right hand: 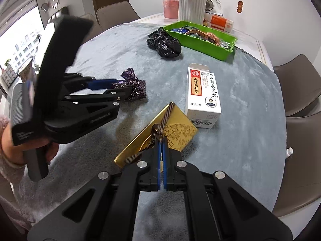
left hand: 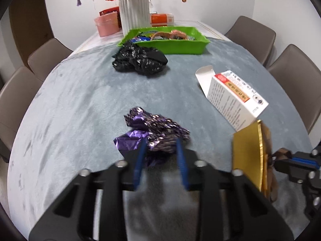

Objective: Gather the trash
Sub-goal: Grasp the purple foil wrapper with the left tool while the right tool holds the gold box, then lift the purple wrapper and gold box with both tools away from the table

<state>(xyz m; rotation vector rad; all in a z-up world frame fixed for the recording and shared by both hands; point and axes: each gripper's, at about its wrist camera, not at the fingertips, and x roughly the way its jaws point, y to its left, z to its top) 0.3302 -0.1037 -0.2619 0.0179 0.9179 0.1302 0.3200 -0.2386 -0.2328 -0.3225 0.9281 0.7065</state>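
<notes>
- The tabletop (left hand: 80, 100) wears a grey, plush, matt cloth.
- The purple wrapper (left hand: 154, 132) is crinkled, glossy foil.
- The black bag (left hand: 140, 61) is shiny, crumpled plastic film.
- The gold card (right hand: 180, 132) has a metallic sheen.
- The medicine box (right hand: 202, 92) is smooth white cardboard.
- The green tray (left hand: 180, 46) is glossy plastic.
- The vase (left hand: 134, 13) is ribbed and matt white.
</notes>
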